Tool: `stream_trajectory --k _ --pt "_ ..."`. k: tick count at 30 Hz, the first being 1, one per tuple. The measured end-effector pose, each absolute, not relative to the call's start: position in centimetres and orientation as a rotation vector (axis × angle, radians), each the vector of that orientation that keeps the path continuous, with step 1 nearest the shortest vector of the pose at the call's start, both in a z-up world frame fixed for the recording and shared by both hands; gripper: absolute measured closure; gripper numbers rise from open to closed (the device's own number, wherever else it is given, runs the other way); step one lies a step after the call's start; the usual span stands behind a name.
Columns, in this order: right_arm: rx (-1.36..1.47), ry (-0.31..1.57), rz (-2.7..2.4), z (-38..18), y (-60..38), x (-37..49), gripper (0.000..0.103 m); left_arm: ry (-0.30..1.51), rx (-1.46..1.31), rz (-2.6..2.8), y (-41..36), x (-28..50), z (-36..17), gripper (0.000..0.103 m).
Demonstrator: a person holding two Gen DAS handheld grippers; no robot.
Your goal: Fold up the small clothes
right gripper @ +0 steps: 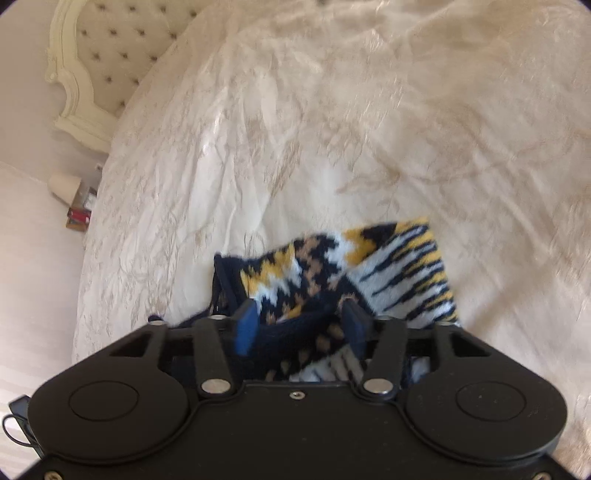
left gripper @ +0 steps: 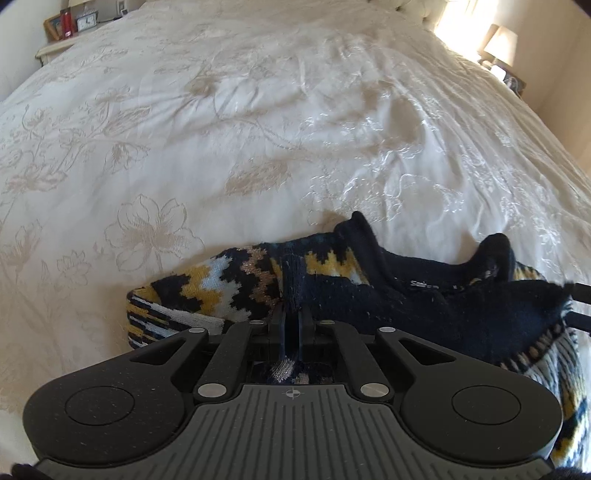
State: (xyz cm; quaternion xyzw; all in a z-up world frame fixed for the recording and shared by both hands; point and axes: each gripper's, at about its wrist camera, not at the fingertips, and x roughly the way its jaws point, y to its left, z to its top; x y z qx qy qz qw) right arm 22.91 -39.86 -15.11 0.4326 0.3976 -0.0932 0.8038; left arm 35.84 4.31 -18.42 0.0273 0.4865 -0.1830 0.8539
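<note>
A small knitted sweater (left gripper: 332,280), navy with yellow, white and tan zigzag bands, lies bunched on the cream bedspread (left gripper: 258,129). My left gripper (left gripper: 291,314) is shut on a navy ribbed fold of it near the sleeve. In the right wrist view the same sweater (right gripper: 369,266) fills the space ahead of my right gripper (right gripper: 301,317). Its blue-padded fingers (right gripper: 245,325) stand apart with sweater fabric lying between them. The view is blurred by motion.
The bed has a tufted cream headboard (right gripper: 96,55). A nightstand with a clock (left gripper: 86,23) and red objects stands at the far left. A lamp (left gripper: 500,46) stands on the far right side. A side table with a lamp (right gripper: 74,199) stands beside the bed.
</note>
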Motion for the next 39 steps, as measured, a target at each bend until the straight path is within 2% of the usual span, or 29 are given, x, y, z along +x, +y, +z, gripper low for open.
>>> stream_trajectory --k 12,13,14,15,18,27,34,39 --pt "0.666 0.937 -0.181 -13.3 -39.2 20.5 0.042 0.960 0.024 -0.282 5.8 36.8 -15.1 0.092" --pt "0.647 0.947 -0.173 -13.3 -38.9 20.0 0.041 0.955 0.030 -0.294 5.9 36.3 -14.5 0.089" --pt "0.629 0.958 -0.166 -13.3 -38.6 19.5 0.041 0.952 0.040 -0.311 5.9 35.6 -14.1 0.078" --pt "0.613 0.969 -0.159 -13.3 -38.3 18.9 0.041 0.951 0.049 -0.332 5.9 34.8 -13.7 0.073" --pt "0.568 1.004 -0.151 -13.4 -37.3 17.4 0.041 0.967 0.082 -0.382 5.9 31.9 -13.3 0.071" --pt "0.564 1.087 -0.172 -14.4 -35.5 11.8 0.036 1.153 0.114 -0.400 5.9 23.2 -16.1 0.068" --pt "0.581 1.114 -0.175 -15.1 -35.0 10.3 0.035 1.257 0.117 -0.326 6.3 21.3 -17.9 0.061" --pt "0.578 1.116 -0.163 -15.3 -34.7 10.7 0.028 1.279 0.116 -0.305 6.1 21.4 -18.8 0.053"
